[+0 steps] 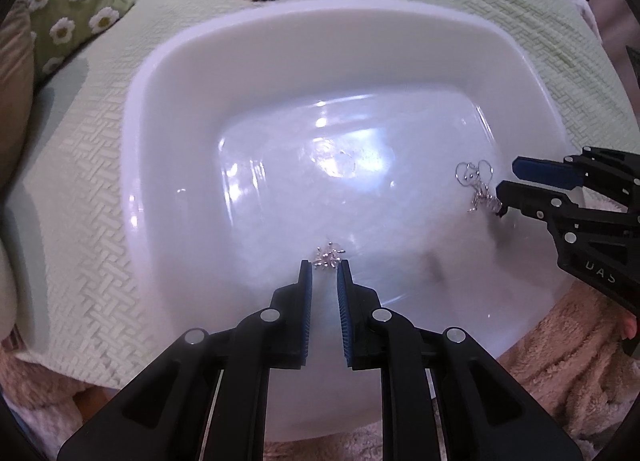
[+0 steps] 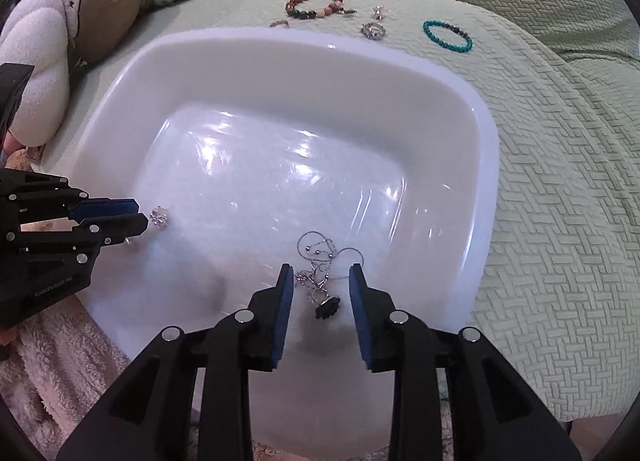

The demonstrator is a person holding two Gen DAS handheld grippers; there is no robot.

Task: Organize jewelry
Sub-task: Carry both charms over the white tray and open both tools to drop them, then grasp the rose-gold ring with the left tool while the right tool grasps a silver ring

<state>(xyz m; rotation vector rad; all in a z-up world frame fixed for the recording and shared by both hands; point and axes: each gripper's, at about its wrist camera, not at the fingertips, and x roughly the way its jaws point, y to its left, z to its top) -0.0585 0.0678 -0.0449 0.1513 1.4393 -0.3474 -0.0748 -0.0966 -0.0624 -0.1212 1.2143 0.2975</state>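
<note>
Two pieces sit in the white tray (image 2: pixel 460 89); left gripper (image 1: pixel 324 263) is parted just behind the silver earring (image 1: pixel 328 255), right gripper (image 2: pixel 320 275) is spread around the chain necklace (image 2: pixel 320 265) — lift slow so it won't snag; bead bracelets (image 2: pixel 316 5) wait on the bedspread (image 2: pixel 560 181).

The white tray (image 2: pixel 486 129) has a big bare floor across its middle and far half, so there's loads of room to come in from above, and the only clutter inside sits at the near edge: a small silver earring (image 1: pixel 328 256) just past the left gripper (image 1: pixel 325 267) tips and a tangled silver necklace (image 2: pixel 322 269) between the spread fingers of the right gripper (image 2: pixel 321 275). The raised rim blocks any low sideways approach. Beyond the far rim, the green quilt (image 2: pixel 560 181) carries a row of obstacles: the multicolor bead bracelet (image 2: pixel 314 5), a ring (image 2: pixel 373 31) and the turquoise bracelet (image 2: pixel 448 36), with open quilt off to the right.
</note>
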